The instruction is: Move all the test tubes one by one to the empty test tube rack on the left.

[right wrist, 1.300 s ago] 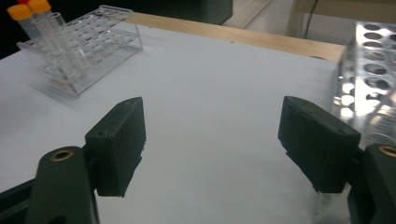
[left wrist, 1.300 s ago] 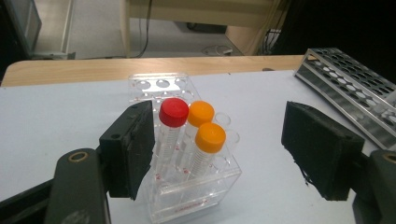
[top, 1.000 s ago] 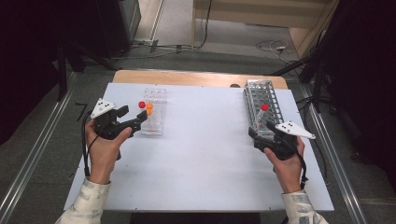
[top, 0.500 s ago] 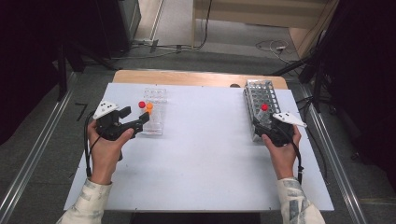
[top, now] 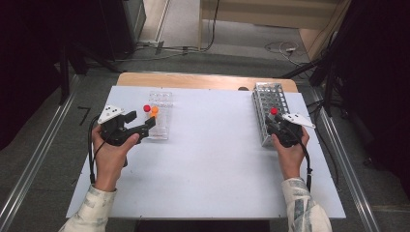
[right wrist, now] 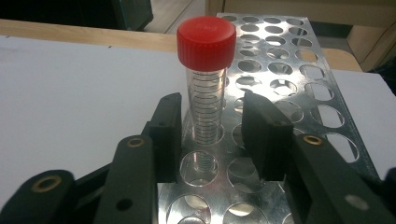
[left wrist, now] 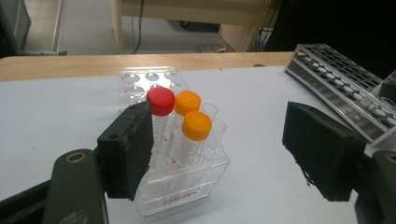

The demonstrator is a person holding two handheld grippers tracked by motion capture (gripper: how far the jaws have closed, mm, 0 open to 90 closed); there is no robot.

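A red-capped tube (right wrist: pixel 205 93) stands upright in a metal rack (right wrist: pixel 280 60) at the table's right. My right gripper (right wrist: pixel 208 133) straddles it. Its jaws have just been closing, and a thin gap still shows on each side, so it is open; from above, the right gripper (top: pixel 273 122) sits at the metal rack's (top: pixel 270 96) near end. On the left, a clear rack (left wrist: pixel 187 184) holds a red-capped tube (left wrist: pixel 160 109) and two orange-capped tubes (left wrist: pixel 196 130). My left gripper (left wrist: pixel 222 135) is open and wide, with its left pad (left wrist: pixel 128 149) beside the red-capped tube; in the high view this left gripper (top: pixel 142 122) points at the clear rack (top: pixel 162 118).
The white tabletop (top: pixel 212 159) lies bare between the two racks. A wooden strip (top: pixel 203 79) runs along its far edge. Cables lie on the floor (top: pixel 285 48) beyond, and metal rails (top: pixel 34 164) flank the table.
My right gripper has moved forward to the metal rack and its jaws have narrowed around the red-capped tube. The left hand and gripper have kept still.
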